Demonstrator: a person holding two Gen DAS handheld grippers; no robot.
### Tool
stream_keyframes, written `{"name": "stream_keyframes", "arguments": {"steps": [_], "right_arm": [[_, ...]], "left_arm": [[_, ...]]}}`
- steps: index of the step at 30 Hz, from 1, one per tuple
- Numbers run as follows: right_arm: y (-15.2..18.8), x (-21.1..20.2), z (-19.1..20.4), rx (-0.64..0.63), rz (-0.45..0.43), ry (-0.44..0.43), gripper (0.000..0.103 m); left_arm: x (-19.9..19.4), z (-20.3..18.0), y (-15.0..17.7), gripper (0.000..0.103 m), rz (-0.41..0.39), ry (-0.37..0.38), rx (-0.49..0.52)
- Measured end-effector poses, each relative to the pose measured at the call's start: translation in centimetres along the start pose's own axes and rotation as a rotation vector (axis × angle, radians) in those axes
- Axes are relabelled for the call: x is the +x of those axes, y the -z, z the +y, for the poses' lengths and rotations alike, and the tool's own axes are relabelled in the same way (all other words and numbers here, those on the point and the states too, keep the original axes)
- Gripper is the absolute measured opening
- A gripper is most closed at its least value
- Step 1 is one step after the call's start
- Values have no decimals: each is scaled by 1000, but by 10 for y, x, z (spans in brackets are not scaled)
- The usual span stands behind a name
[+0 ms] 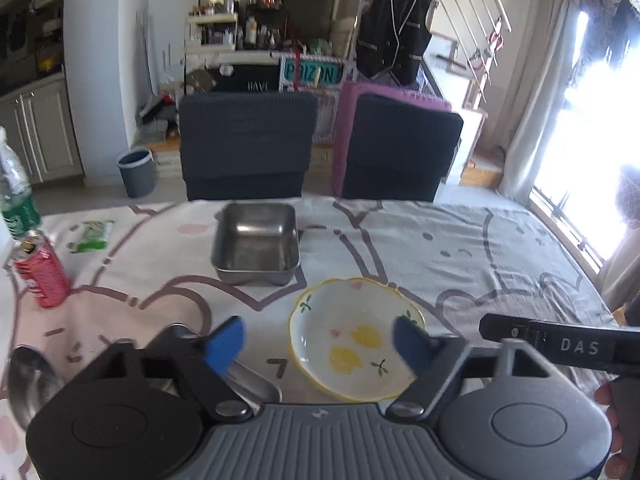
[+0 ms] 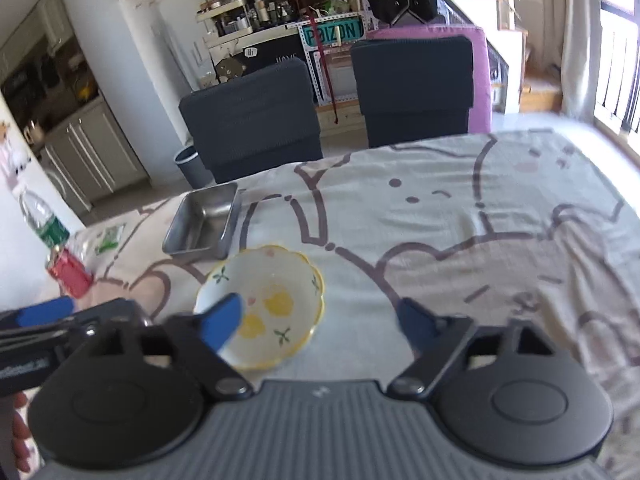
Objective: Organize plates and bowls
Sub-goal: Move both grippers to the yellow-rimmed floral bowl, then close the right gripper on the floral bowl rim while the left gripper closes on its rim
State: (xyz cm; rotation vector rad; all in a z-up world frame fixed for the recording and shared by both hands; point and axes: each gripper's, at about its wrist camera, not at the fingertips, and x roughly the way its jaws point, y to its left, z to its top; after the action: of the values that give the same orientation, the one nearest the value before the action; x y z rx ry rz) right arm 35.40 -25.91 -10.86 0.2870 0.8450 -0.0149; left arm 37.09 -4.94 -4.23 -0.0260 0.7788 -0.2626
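Nothing looks sorted yet, as far as I can judge: the flowered bowl (image 1: 357, 338) with the yellow rim sits by itself on the cloth-covered surface (image 1: 500, 256), and the square steel dish (image 1: 256, 243) stands apart from it at about eleven o'clock, empty, neither nested in the other. A second steel piece (image 1: 256, 384) peeks out under the left hand-held gripper (image 1: 319, 344), and a spoon (image 1: 28, 380) lies out at nine o'clock near the close edge; whether that steel piece is a plate or a tray I cannot tell. The left hand-held gripper hangs above the bowl with its blue pads spread and nothing between them. The right hand-held gripper (image 2: 320, 322) is likewise spread and holds nothing, its left pad over the bowl's near rim without touching it, so far as I can see. So gathering and stacking is all still to come, I'd say. For room: the whole stretch from twelve round to three o'clock is bare cloth, good for setting things down. The nine o'clock side is tighter, with a red can (image 1: 42, 270), a water bottle (image 1: 16, 196) and a green packet (image 1: 93, 235). Two dark chairs (image 1: 244, 144) stand close against the far edge.
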Motion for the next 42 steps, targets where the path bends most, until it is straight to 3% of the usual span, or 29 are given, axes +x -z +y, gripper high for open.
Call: {"name": "stream_keyframes", "arguments": {"steps": [4, 9, 20, 23, 30, 42], "right_arm": [[-1, 31, -15, 91, 41, -33, 56], [4, 67, -26, 146, 93, -57, 36], [13, 106, -18, 134, 149, -88, 26], [14, 110, -20, 145, 142, -87, 25], [12, 125, -30, 208, 151, -116, 9], [12, 117, -19, 109, 172, -67, 8]], "left_arm": [[28, 5, 0, 56, 47, -1, -27], [58, 12, 1, 48, 93, -34, -14], [104, 26, 3, 35, 159, -64, -40], [115, 26, 5, 24, 181, -64, -30], [128, 27, 8, 8, 182, -19, -22], [107, 12, 9, 6, 121, -20, 38]]}}
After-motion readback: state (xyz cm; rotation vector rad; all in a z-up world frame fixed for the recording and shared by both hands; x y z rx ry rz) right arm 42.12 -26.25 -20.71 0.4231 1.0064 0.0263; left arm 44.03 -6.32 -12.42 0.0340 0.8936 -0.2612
